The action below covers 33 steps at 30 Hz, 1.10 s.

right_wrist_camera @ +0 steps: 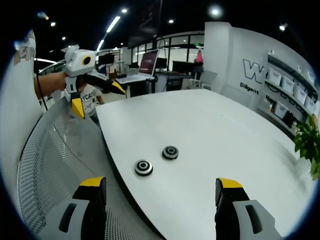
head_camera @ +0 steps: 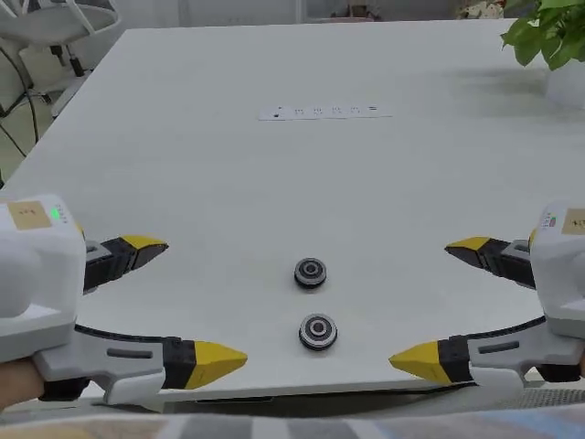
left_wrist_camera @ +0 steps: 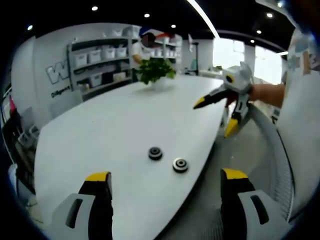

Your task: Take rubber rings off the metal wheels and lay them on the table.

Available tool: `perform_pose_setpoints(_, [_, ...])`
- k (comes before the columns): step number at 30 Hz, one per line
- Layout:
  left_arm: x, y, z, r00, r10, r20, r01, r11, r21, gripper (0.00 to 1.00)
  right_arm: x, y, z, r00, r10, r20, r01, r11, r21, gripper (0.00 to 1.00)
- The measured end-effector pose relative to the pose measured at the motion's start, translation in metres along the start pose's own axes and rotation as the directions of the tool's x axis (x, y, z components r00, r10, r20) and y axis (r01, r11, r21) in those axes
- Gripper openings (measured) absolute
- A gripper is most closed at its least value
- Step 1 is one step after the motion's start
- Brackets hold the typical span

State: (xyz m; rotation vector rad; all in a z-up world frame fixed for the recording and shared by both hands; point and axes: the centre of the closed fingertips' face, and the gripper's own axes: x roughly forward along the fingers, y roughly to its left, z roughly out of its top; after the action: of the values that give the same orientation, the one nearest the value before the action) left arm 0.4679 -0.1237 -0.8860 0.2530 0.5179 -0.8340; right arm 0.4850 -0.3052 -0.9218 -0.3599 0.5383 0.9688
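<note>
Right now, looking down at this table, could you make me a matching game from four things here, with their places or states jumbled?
Things: 1 plant; 2 nearer wheel; 3 left gripper; 4 socket strip.
Descriptions: A jaws wide open, holding nothing; B far right of the table; C far middle of the table; D closest to the front edge.
Pairs: 1-B, 2-D, 3-A, 4-C.

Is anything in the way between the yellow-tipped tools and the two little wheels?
Nothing visible is. The nearer black-ringed metal wheel and the farther black-ringed metal wheel lie on bare white table, between the open left tool and right tool.
</note>
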Motion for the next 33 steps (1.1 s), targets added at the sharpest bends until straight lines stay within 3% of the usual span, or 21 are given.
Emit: perform_pose_setpoints(33, [0.0049,0.0051,-0.0035,0.9999,0.003,-0.016,-0.003,1.0,-0.005,0.91,0.0061,-0.0061,-0.0064,0.9998,0.018,-0.01,-0.018,1.0,0.007,0.88])
